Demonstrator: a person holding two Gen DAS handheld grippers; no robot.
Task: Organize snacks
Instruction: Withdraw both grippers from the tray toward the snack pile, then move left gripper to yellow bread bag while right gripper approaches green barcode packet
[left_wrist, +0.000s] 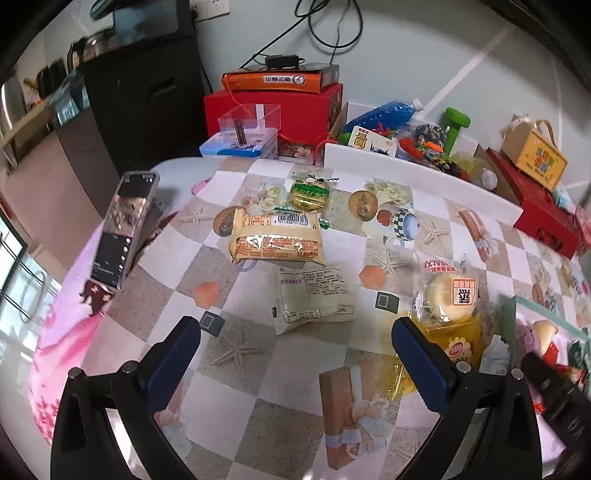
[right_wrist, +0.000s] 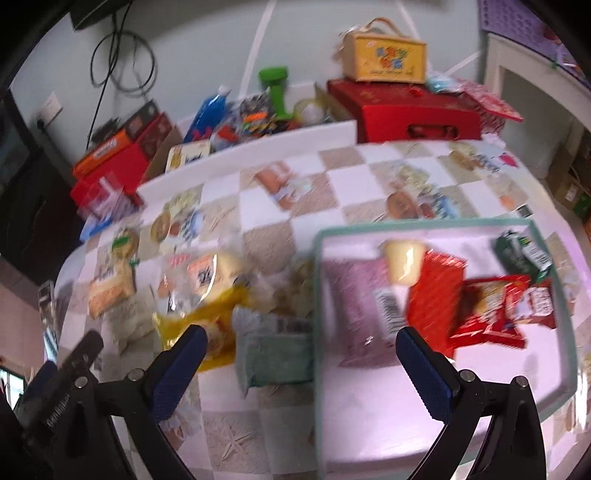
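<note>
Loose snacks lie on the checkered tablecloth. In the left wrist view I see a pale grey-green packet (left_wrist: 313, 297), a beige bread packet (left_wrist: 276, 239), a green-gold packet (left_wrist: 308, 194), a clear-wrapped round cake (left_wrist: 451, 297) and a yellow bag (left_wrist: 458, 345). My left gripper (left_wrist: 295, 360) is open and empty, just short of the grey-green packet. My right gripper (right_wrist: 301, 369) is open and empty above the left rim of a green-edged tray (right_wrist: 424, 417). The tray holds a purple packet (right_wrist: 360, 310), a cream cup (right_wrist: 403, 263), red packets (right_wrist: 491, 314) and a dark green packet (right_wrist: 522, 255). A green packet (right_wrist: 275, 354) lies beside the tray.
A phone (left_wrist: 123, 229) stands propped at the table's left. Red boxes (left_wrist: 273, 110), a clear plastic box (left_wrist: 251, 122) and a white bin of clutter (left_wrist: 406, 144) line the far edge. A yellow carry box (right_wrist: 386, 55) sits on a red case at the back right.
</note>
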